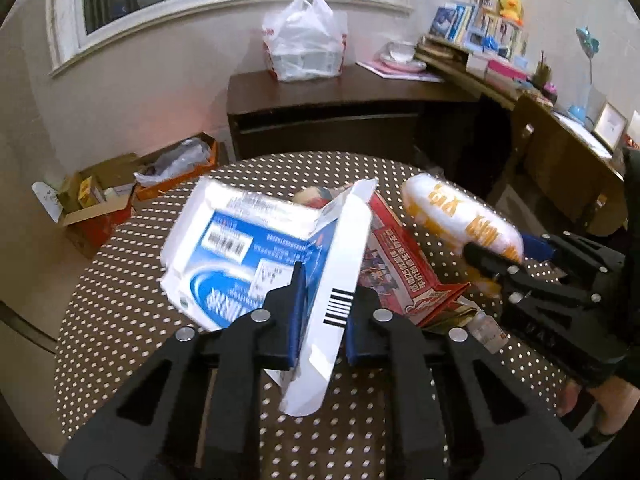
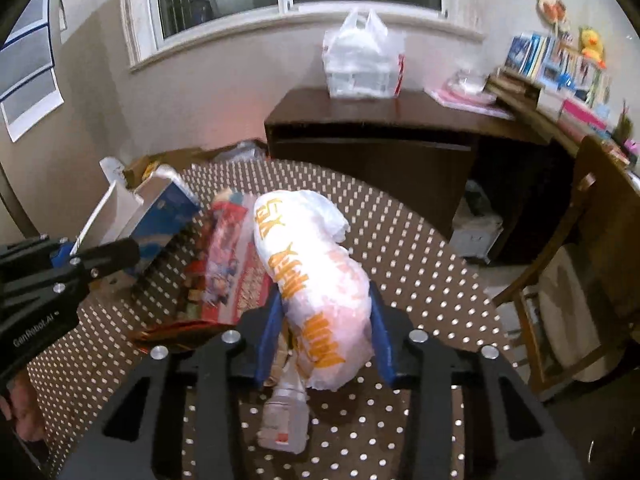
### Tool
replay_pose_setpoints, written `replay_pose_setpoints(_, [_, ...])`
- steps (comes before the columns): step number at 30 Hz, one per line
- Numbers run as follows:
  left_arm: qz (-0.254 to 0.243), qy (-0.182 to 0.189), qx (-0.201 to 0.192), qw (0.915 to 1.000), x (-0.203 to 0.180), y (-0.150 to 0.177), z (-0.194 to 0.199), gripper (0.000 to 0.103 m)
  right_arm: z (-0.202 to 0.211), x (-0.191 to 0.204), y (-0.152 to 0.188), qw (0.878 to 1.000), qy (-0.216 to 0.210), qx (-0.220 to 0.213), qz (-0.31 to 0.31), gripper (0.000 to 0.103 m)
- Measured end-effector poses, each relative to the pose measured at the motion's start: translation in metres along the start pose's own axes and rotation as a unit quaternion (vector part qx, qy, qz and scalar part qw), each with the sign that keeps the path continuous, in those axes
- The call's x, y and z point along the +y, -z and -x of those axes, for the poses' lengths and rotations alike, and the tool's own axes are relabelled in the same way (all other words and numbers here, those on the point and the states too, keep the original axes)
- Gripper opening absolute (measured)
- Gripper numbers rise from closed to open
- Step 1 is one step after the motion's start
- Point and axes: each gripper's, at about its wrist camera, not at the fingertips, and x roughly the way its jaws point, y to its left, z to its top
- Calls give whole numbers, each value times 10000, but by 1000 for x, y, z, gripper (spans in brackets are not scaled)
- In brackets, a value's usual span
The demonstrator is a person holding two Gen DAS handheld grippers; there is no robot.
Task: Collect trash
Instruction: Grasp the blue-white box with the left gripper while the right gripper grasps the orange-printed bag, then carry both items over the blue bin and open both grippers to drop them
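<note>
The blue-and-white printed cardboard box (image 1: 224, 248) looks smooth and faintly glossy. The red printed paperboard carton (image 1: 404, 272) is creased. The white crinkled plastic bag with orange lettering (image 2: 320, 280) is thin and shiny. The brown white-dotted cloth (image 1: 120, 320) covering the counter looks matt.

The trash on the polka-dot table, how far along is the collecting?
Nothing looks collected yet. In hand: the left gripper is shut on a flap of the flattened blue-and-white cardboard box, and the right gripper is closed around the white plastic bag with orange lettering. Left: the red printed cardboard box and the small clear plastic bottle lie on the brown polka-dot table.
</note>
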Motion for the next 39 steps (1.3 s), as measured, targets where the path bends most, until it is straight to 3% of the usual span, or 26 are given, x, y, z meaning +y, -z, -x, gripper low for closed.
replay_pose_setpoints(6, [304,-35,-360,9989,28,10,49,8,42,30,-10,9992,-175,-350,70,39])
replay_pose_setpoints(11, [483,-203,-619,9967,61,27,99,5,72,88,-12,9953,-772,-548,223,39])
replay_pose_setpoints(18, [803,-303,-819,9929,111,63,150,4,90,178,-1,9874,-1406,-500,521,39])
replay_pose_setpoints(29, [1550,-715,-1218,9778,208,126,227,3,103,303,26,9704,-2262,-302,789,39])
replay_pose_setpoints(39, [2232,-1001,-1315,9607,288,185,260,3,89,399,47,9539,-2815,4,1040,39])
